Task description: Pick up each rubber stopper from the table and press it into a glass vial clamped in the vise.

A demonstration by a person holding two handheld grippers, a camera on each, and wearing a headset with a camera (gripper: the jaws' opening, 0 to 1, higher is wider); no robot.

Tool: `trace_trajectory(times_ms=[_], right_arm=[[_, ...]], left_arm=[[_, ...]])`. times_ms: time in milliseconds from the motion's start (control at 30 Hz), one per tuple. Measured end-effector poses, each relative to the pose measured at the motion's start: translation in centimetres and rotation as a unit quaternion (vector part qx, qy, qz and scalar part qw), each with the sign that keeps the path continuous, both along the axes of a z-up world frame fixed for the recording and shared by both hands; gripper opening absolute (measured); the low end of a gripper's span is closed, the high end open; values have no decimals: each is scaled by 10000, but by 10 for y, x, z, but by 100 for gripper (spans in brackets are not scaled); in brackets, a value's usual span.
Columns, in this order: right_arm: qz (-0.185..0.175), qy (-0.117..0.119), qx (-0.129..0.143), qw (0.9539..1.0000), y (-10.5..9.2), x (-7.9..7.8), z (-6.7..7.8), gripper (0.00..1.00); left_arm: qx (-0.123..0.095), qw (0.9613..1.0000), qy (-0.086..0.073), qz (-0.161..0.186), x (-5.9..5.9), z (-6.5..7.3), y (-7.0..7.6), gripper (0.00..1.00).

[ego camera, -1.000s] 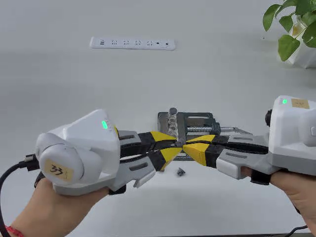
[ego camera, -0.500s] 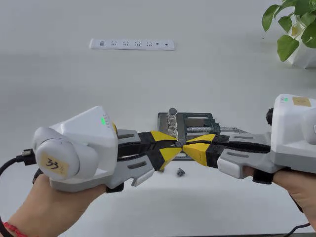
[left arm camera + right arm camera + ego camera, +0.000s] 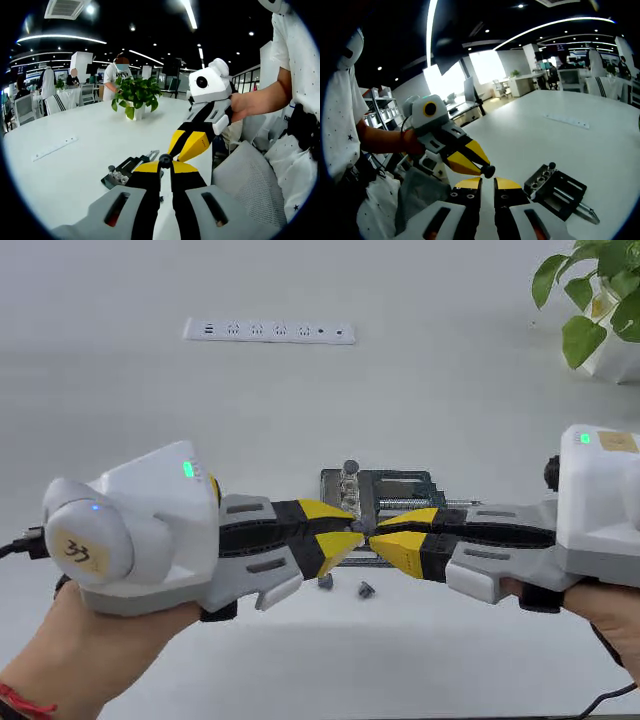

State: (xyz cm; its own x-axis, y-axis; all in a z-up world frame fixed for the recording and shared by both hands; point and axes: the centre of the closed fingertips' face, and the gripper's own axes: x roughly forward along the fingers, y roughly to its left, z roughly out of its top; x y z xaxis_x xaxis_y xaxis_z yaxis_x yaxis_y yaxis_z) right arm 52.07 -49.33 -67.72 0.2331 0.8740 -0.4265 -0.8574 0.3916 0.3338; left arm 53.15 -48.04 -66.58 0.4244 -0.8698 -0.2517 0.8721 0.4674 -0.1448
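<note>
A small dark rubber stopper (image 3: pixel 364 530) hangs in the air between two gripper tips that meet nose to nose above the table. My left gripper (image 3: pixel 354 534) is shut on the stopper (image 3: pixel 165 161). My right gripper (image 3: pixel 376 536) has its jaws together, and its tips touch the stopper (image 3: pixel 489 171) from the other side. Behind them sits the small metal vise (image 3: pixel 392 488) with a row of glass vials (image 3: pixel 349 494); the far vial carries a dark stopper (image 3: pixel 350 466). Two loose stoppers (image 3: pixel 326 581) (image 3: pixel 366 589) lie on the table in front of the vise.
A white power strip (image 3: pixel 269 331) lies far back on the white table (image 3: pixel 150 410). A potted plant (image 3: pixel 595 300) stands at the back right corner. People stand in the background of the left gripper view.
My left gripper has drawn back a little to the left and rolled, uncovering a second loose stopper on the table. The tips still meet at the held stopper.
</note>
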Motion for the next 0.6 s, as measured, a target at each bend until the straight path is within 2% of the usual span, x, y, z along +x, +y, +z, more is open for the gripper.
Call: trace_trajectory(times_ms=[200, 267, 300, 433, 500, 600], right_arm=[[556, -137, 149, 9982, -4, -7, 14, 10], [713, -186, 193, 9971, -4, -10, 20, 11], [791, -161, 241, 9964, -3, -13, 24, 12], [1057, -120, 443, 9933, 0, -23, 39, 13], [1074, -124, 492, 9929, -2, -22, 42, 12], [1147, -38, 712, 9908, 0, -25, 51, 12]], left_arm=[[-296, 9985, 240, -398, -8, 11, 2, 3], [-464, 9966, 352, -586, -13, 17, 1, 3], [-503, 9962, 354, -623, -13, 19, 1, 3], [-969, 9895, 601, -893, -22, 36, -1, 3], [-1060, 9879, 618, -948, -23, 40, 1, 3], [-1212, 9847, 696, -1043, -27, 46, 1, 3]])
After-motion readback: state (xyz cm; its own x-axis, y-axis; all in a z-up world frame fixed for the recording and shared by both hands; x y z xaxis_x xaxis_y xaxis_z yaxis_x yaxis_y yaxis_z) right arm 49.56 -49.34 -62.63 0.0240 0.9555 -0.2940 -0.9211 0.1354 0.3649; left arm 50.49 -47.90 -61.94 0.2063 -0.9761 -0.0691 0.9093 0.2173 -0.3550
